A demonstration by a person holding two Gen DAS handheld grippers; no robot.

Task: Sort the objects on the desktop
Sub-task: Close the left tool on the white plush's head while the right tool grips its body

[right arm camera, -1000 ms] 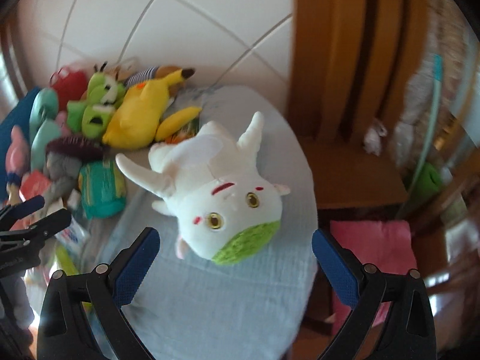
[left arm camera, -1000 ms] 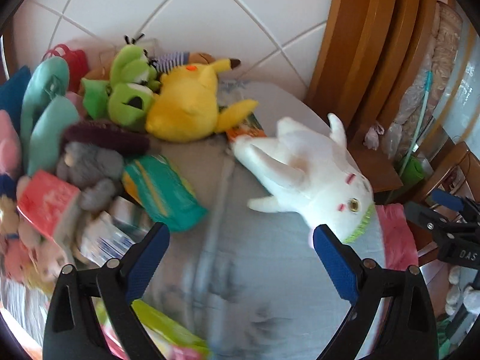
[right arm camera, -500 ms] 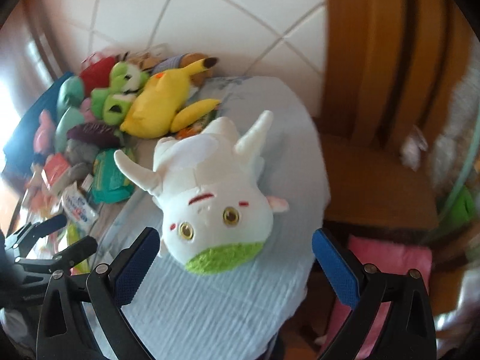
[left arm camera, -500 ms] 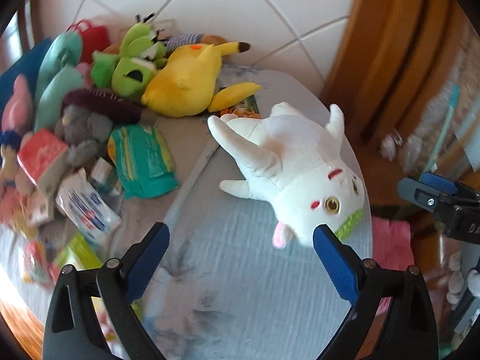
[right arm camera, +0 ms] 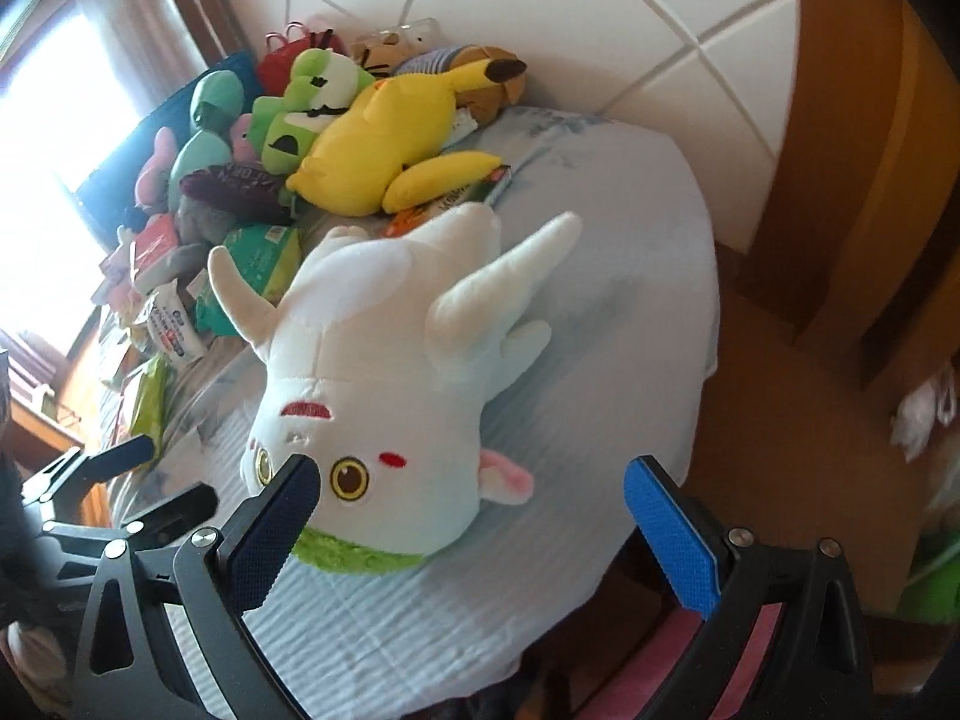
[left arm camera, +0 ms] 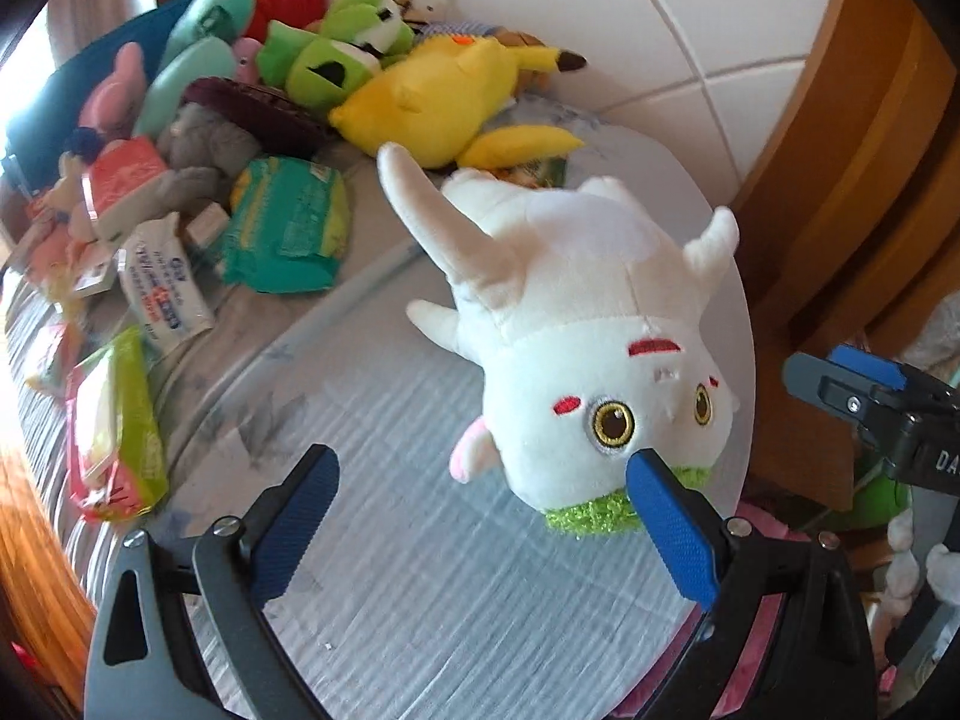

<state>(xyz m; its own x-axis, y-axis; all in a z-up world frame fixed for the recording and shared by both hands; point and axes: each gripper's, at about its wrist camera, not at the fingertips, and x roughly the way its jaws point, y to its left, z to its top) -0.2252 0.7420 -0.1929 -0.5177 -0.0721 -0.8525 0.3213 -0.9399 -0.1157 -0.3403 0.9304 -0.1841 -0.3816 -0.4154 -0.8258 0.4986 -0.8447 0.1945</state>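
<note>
A white plush animal (left arm camera: 576,312) (right arm camera: 384,372) with yellow eyes and a green fuzzy collar lies on the pale blue cloth-covered table (left arm camera: 420,540) (right arm camera: 600,276), head toward me. My left gripper (left arm camera: 483,483) is open just in front of it, its right pad at the collar. My right gripper (right arm camera: 471,489) is open around the head end, left pad before one eye. A yellow plush (left arm camera: 432,96) (right arm camera: 384,138) and a green plush (left arm camera: 330,48) (right arm camera: 300,108) lie behind. Each gripper shows at the edge of the other's view.
A heap of soft toys, tissue packs (left arm camera: 162,288) and snack bags (left arm camera: 114,438) fills the table's left side. A green pack (left arm camera: 288,228) lies by the white plush. A tiled wall (left arm camera: 690,18) stands behind; wooden furniture (left arm camera: 852,138) and a pink cushion (right arm camera: 648,678) sit right.
Both grippers have closed in on the white plush, which now looms larger in both views. The right gripper has swung so the head sits between its pads. Both stayed open.
</note>
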